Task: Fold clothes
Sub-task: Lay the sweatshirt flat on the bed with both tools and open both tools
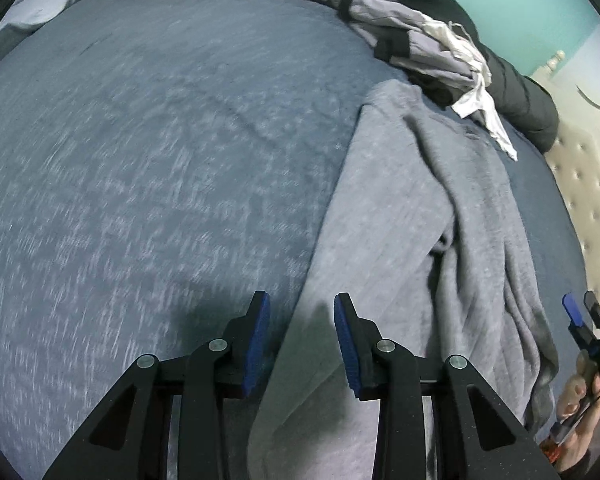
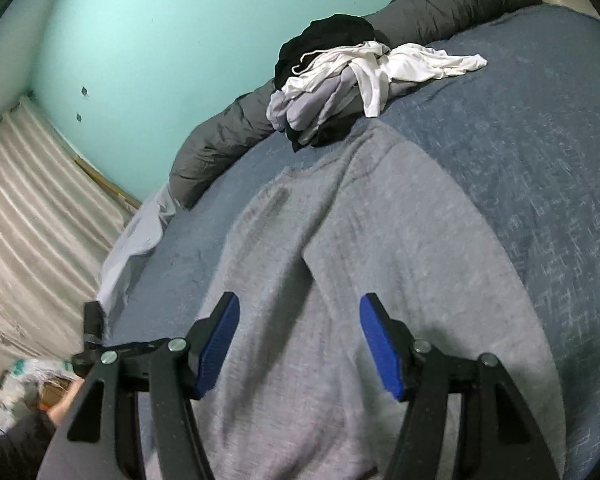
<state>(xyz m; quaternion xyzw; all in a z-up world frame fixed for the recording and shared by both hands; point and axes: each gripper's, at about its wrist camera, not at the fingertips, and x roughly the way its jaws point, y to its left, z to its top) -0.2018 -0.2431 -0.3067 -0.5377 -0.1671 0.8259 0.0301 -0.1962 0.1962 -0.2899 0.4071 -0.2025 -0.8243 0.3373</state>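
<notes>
the blue bed cover (image 1: 140,160) fills most of both views and lies under and ahead of both grippers. on it lies the grey sweatshirt (image 2: 372,248), spread out long, with soft folds and one part laid over another; in the right wrist view it is directly below and ahead of the right gripper (image 2: 298,344), and in the left wrist view its left edge runs just under the left gripper (image 1: 300,344) and the cloth goes on ahead and to the right of it. beyond the sweatshirt, far ahead of both grippers, a dark grey quilt (image 1: 516,92) is rolled along the far edge of the bed, next to the turquoise wall (image 2: 160,40). against this quilt sits a small pile of clothes (image 2: 332,92), black, pale grey and white, well apart from the fingers but touching the far end of the sweatshirt. the left gripper has its blue pads (image 1: 256,344) spread apart with nothing between them, only the edge of the sweatshirt and the cover seen below the gap. the right gripper is also wide apart and holds nothing, hanging above the sweatshirt. at the right edge of the left wrist view a hand (image 1: 580,400) holds the other tool.
</notes>
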